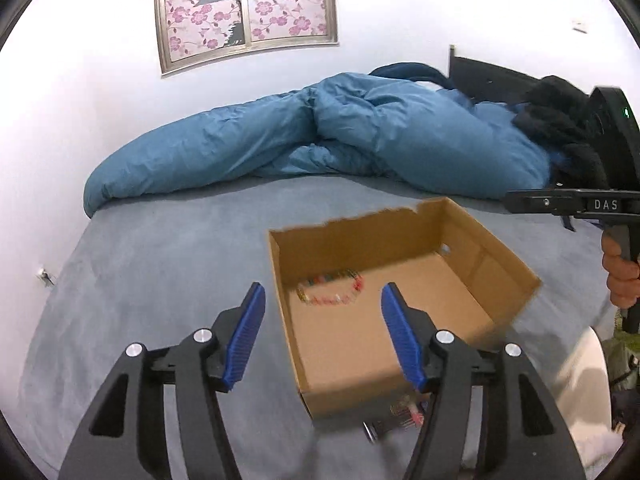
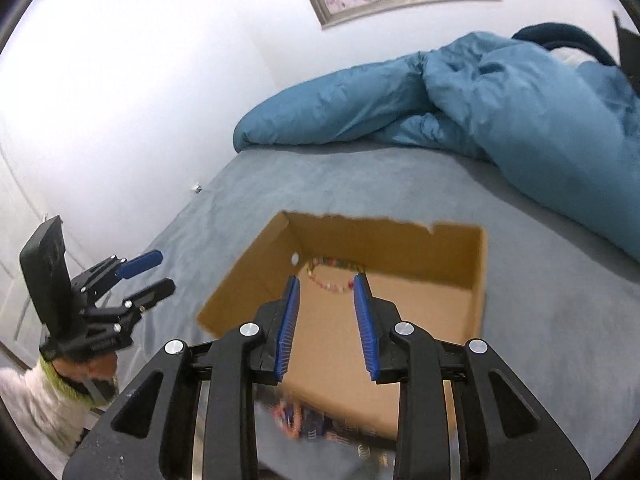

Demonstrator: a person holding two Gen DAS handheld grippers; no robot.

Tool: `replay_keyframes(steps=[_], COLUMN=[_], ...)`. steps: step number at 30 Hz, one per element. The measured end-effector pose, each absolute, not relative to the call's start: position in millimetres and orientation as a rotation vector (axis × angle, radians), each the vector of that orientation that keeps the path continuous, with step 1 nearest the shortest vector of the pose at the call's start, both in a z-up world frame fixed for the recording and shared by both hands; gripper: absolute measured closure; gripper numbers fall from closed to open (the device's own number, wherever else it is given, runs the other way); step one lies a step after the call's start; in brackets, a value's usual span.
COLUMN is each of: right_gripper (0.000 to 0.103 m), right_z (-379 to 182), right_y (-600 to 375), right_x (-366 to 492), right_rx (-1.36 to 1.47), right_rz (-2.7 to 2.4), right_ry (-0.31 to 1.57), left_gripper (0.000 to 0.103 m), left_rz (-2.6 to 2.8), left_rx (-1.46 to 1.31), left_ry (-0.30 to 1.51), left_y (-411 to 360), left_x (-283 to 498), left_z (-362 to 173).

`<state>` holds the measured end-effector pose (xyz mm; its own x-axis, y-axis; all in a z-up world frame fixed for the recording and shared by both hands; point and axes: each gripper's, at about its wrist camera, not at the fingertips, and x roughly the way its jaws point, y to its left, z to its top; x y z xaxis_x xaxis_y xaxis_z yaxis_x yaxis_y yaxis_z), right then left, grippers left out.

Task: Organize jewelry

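my left gripper [image 1: 323,334] spread, empty | my right gripper [image 2: 325,326] parted, empty | beaded necklace [image 1: 331,288] inside cardboard box [image 1: 492,264]

The cardboard box [image 1: 460,300] is brown, and the beaded necklace [image 1: 332,290] in it is many-coloured. The bed [image 1: 160,260] is grey-blue, the duvet [image 1: 360,136] is blue, and the window [image 1: 246,8] has pink flowers.
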<state>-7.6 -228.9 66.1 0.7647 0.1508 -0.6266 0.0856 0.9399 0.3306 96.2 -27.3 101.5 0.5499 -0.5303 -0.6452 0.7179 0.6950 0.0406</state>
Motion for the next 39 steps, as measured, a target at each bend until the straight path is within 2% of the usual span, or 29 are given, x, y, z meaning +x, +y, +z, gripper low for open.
replay_keyframes(steps=[9, 18, 23, 27, 31, 39], right_gripper=[0.074, 0.077, 0.083, 0.088, 0.088, 0.088], right_z=[3, -50, -58, -67, -71, -80], right_y=[-194, -147, -135, -125, -121, -122], right_x=[-85, -80, -63, -54, -48, -39], right_rx=[0.405, 0.253, 0.222, 0.18, 0.162, 0.205], right_rz=[0.0, -0.006, 0.045, 0.073, 0.087, 0.1], right_ry=[0.738, 0.809, 0.809, 0.827, 0.838, 0.856], left_gripper=[0.044, 0.044, 0.054, 0.068, 0.078, 0.079], left_rz=[-0.838, -0.859, -0.891, -0.909, -0.91, -0.905], left_rx=[0.306, 0.427, 0.478, 0.475, 0.479, 0.463], left_ry=[0.706, 0.698, 0.671, 0.694, 0.713, 0.797], left_y=[-8, -41, -54, -61, -65, -69], left_x=[24, -3, -5, 0, 6, 24], left_z=[52, -20, -36, -43, -49, -65])
